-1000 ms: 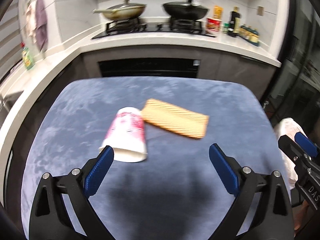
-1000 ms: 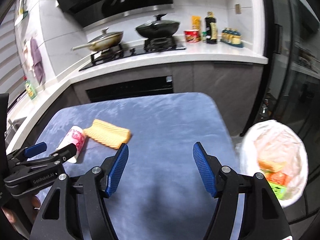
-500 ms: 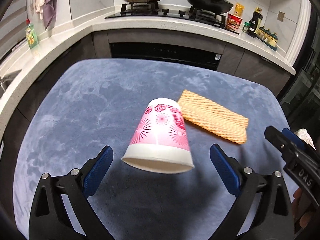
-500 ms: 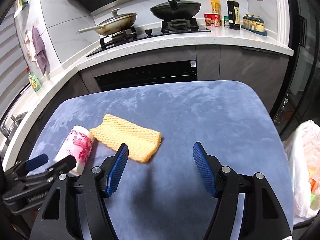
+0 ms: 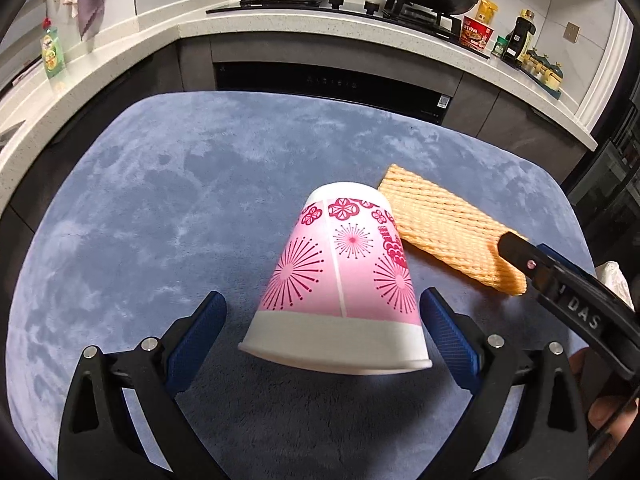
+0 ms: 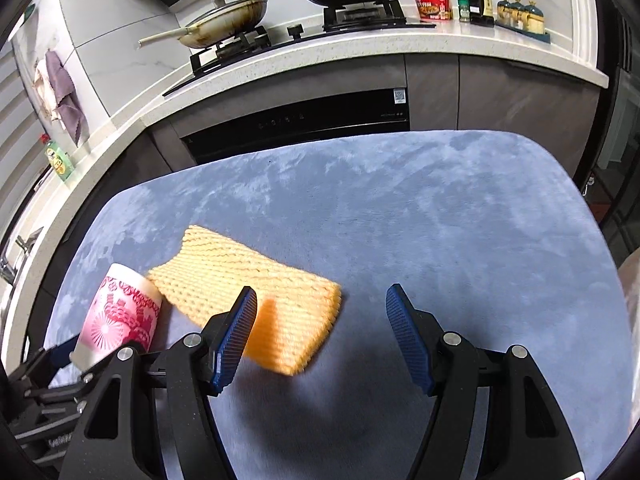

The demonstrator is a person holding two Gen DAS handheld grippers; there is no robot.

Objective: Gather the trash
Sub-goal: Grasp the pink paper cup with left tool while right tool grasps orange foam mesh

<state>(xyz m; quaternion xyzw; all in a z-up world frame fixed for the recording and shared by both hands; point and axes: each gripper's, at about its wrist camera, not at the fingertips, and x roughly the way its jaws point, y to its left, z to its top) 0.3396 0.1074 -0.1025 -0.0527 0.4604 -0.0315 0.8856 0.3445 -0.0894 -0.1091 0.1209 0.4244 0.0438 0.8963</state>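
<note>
A pink flowered paper cup (image 5: 340,280) lies on its side on the blue-grey plush table (image 5: 160,200), its mouth toward my left wrist camera. My left gripper (image 5: 322,308) is open, its blue pads on either side of the cup's rim end; the left pad stands clear of it. Beside the cup's base lies an orange foam net sleeve (image 5: 448,236). My right gripper (image 6: 322,292) is open low over the net (image 6: 256,276), whose right end lies by the left pad. In the left wrist view, the right gripper (image 5: 532,256) covers the net's end.
A white bin bag (image 5: 616,280) shows past the table's right edge. Behind the table runs a counter (image 6: 360,52) with a hob, two pans (image 6: 224,24), bottles and a noodle cup. A green soap bottle (image 5: 52,52) stands on the left counter.
Both grippers came forward and down. The cup now lies between the left pads, and the net has come under the right gripper. The lined bin slid out of the right wrist view.
</note>
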